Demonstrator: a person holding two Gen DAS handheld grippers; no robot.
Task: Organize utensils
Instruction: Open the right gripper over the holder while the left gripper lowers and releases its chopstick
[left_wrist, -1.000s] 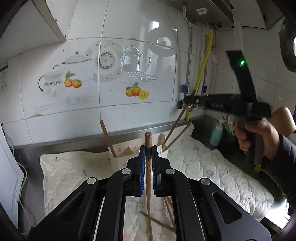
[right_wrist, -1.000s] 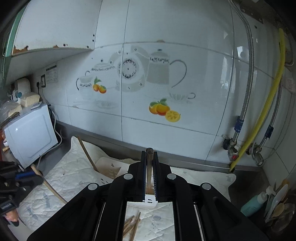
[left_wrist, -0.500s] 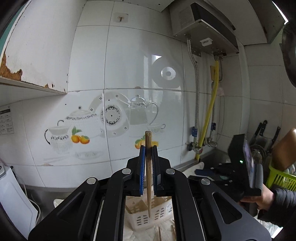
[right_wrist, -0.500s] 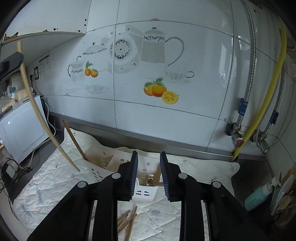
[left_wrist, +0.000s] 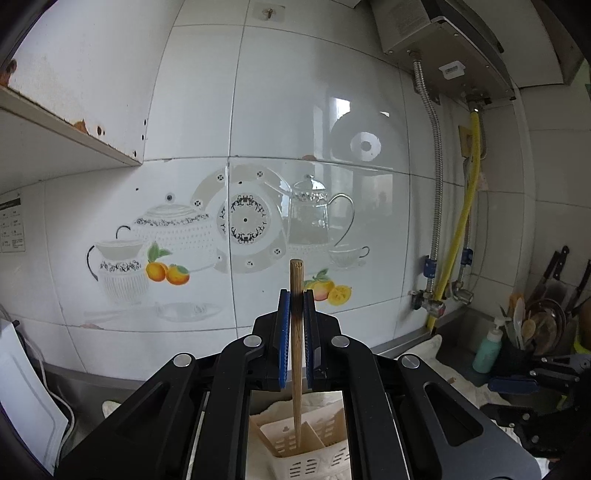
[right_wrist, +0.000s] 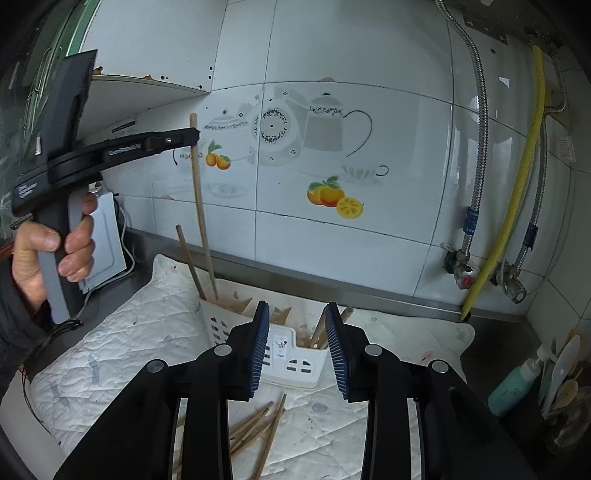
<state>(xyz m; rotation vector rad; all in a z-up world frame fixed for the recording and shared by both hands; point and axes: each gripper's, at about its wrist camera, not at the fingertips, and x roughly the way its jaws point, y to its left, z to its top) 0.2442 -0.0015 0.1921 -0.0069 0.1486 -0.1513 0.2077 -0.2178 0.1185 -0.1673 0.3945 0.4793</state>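
In the right wrist view, a hand at far left grips the handle of the left gripper. Its jaws are pressed tight on a chopstick, near that stick's top end. The chopstick hangs almost upright, and its lower end is inside the left rear compartment of the caddy. A second stick leans in the same compartment, just beside it. The caddy is white plastic with slots and sits on a quilted mat before the tiled wall.

The left wrist view shows the same hold from behind: blue pads clamp the chopstick on both sides, its blunt top rising above them and its tip down in a caddy compartment below. Whether the tip touches the bottom cannot be told.

Further right, the right gripper stands with its jaws wide apart and nothing between them, hovering in front of the caddy. More sticks stand in the caddy's right compartment. Loose chopsticks lie in a heap on the mat in front of the caddy, under the gripper.

To the right, a yellow hose runs down the wall. A teal bottle stands at far right beside a holder of spoons.
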